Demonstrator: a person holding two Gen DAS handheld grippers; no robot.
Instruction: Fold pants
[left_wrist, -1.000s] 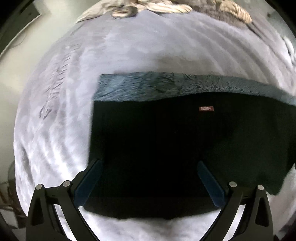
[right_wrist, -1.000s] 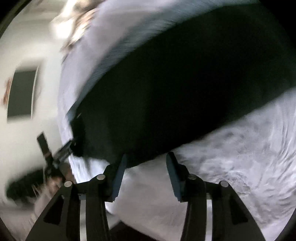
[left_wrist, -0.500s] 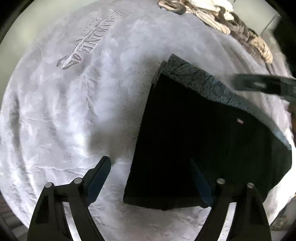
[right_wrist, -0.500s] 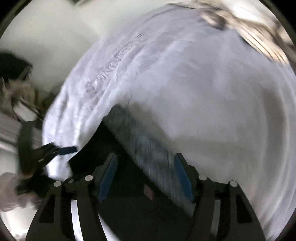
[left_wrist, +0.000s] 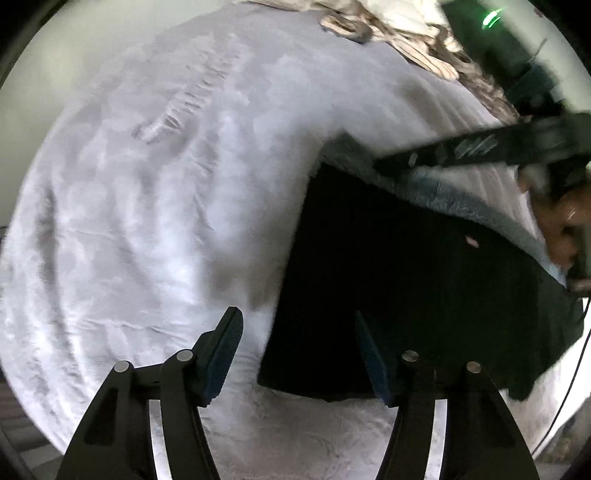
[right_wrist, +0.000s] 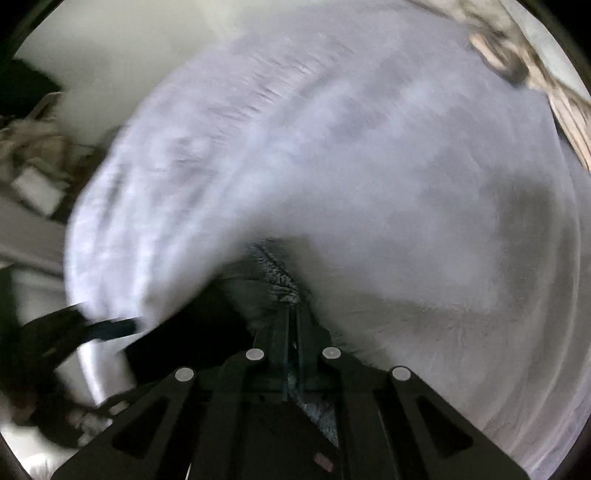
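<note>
Black pants (left_wrist: 406, 295) with a grey fleece lining (left_wrist: 461, 206) showing along the far edge lie folded on a pale fuzzy blanket (left_wrist: 147, 221). My left gripper (left_wrist: 297, 354) points down over the pants' near left corner. Its jaws are closing, the corner lies between them, and the pads are clear of the cloth. My right gripper (right_wrist: 291, 310) is shut on the fleece edge (right_wrist: 280, 280) at the far left corner. It also shows in the left wrist view as the right gripper (left_wrist: 461, 151), held by a hand (left_wrist: 554, 221).
A heap of beige and brown cloth (left_wrist: 406, 40) lies at the blanket's far edge. Raised lettering (left_wrist: 184, 103) marks the blanket at left. Floor clutter (right_wrist: 33, 166) sits beyond the blanket's left side. A thin cable (left_wrist: 576, 369) hangs at the right.
My left gripper slid to the pants' left side and its jaws narrowed around the near corner. My right gripper swung across to the far corner and shut on the fleece edge.
</note>
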